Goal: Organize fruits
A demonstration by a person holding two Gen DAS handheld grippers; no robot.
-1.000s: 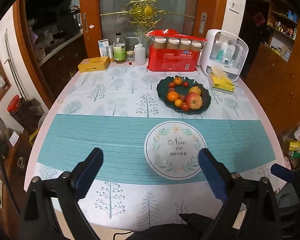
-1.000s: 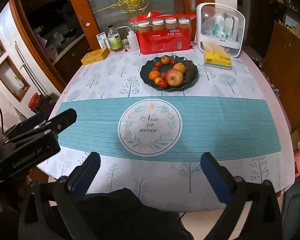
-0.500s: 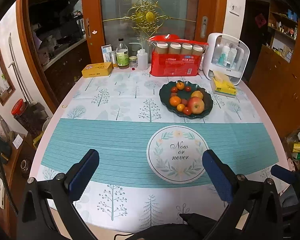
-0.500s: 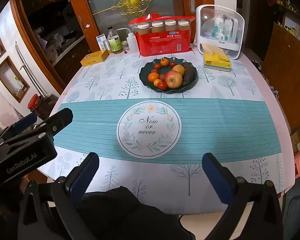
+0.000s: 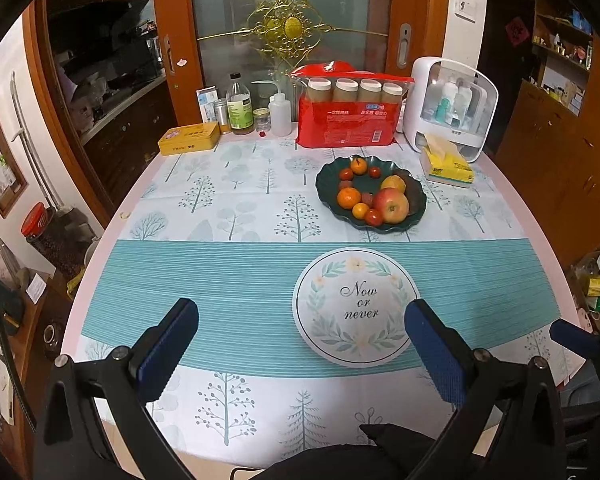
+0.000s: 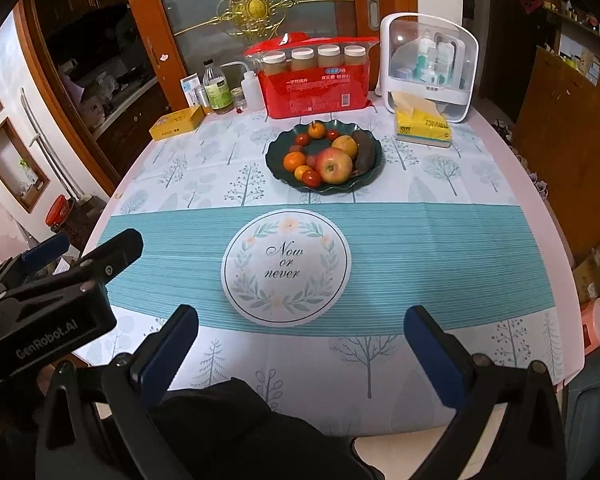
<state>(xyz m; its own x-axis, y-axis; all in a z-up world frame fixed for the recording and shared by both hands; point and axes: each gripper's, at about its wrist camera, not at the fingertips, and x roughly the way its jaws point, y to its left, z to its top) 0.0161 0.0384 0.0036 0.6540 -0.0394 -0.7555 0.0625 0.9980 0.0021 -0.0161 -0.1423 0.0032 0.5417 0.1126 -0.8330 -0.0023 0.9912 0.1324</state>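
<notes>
green dish holds apple, oranges.

The left gripper is held tilted downward, its two blue-padded fingers spread wide with nothing between them. The right gripper is angled down the same way beside it, fingers equally wide apart and empty. Both hang above the near edge, touching nothing.

From my left wrist view, the apple hides the dark fruit; the red pack's print is unreadable.
</notes>
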